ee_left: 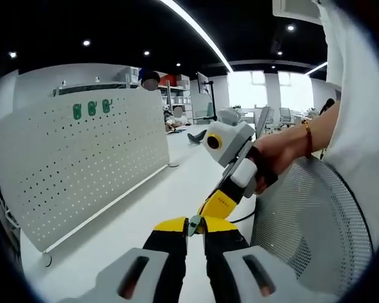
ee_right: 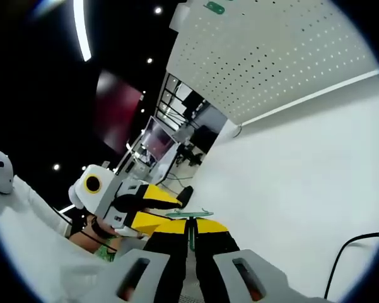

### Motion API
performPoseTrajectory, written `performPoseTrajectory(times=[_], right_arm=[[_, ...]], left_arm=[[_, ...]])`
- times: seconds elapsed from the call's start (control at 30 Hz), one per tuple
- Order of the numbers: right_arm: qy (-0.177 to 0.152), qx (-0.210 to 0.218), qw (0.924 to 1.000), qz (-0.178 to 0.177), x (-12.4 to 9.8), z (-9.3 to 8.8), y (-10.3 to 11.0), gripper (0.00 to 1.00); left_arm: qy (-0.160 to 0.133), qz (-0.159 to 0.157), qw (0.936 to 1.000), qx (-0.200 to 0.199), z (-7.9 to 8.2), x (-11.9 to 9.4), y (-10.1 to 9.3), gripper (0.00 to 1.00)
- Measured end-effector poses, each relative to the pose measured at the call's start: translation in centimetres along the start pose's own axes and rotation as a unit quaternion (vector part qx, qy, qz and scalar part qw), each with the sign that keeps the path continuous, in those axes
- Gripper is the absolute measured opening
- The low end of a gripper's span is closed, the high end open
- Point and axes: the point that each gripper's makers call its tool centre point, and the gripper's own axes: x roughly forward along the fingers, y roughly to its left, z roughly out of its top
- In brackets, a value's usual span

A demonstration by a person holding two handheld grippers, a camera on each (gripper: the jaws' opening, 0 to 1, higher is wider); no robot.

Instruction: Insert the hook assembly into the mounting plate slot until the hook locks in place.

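Observation:
A small green hook assembly (ee_left: 194, 226) sits pinched between the yellow tips of my left gripper (ee_left: 195, 225), whose jaws are shut on it. My right gripper (ee_left: 213, 207) comes in from the right, held by a hand, and its tips meet the same piece. In the right gripper view, the green piece (ee_right: 189, 215) shows as a flat tab with a thin stem running down between the shut jaws of my right gripper (ee_right: 190, 230). My left gripper (ee_right: 152, 213) reaches it from the left. The white perforated mounting plate (ee_left: 82, 170) stands upright to the left, apart from both grippers, and also appears (ee_right: 271, 57).
Three green hooks (ee_left: 91, 108) hang near the plate's top edge, and one green hook (ee_right: 214, 7) is visible. The white table (ee_left: 145, 221) runs along the plate's foot. A grey mesh chair back (ee_left: 315, 221) is at the right. A black cable (ee_right: 347, 249) lies on the table.

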Motion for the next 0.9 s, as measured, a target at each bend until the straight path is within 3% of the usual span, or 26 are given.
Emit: performPoseTrajectory(times=[0.27,0.53,0.67,0.8,0.9], right_arm=[[0.012,0.017,0.9997,0.012,-0.2,-0.6,0.1,0.02],[-0.014,0.036,0.9986,0.036,-0.4,0.0,0.8,0.03],[-0.022,0.006,0.9996,0.016,-0.5,0.4,0.3,0.09],[-0.042,-0.020,0.9987,0.021,-0.5,1.3,0.6,0.13],[-0.038,-0.040,0.9983,0.019,-0.5,1.2,0.9,0.16]], left_arm=[[0.010,-0.017,0.9994,0.028,-0.2,0.0,-0.5,0.07],[-0.002,0.002,0.9997,0.025,0.4,-0.3,0.1,0.05],[0.001,0.016,0.9998,0.011,0.2,-0.3,0.7,0.04],[0.008,0.031,0.9995,0.000,-0.1,-0.4,1.3,0.04],[0.001,0.037,0.9986,-0.038,-0.1,-0.4,1.6,0.04]])
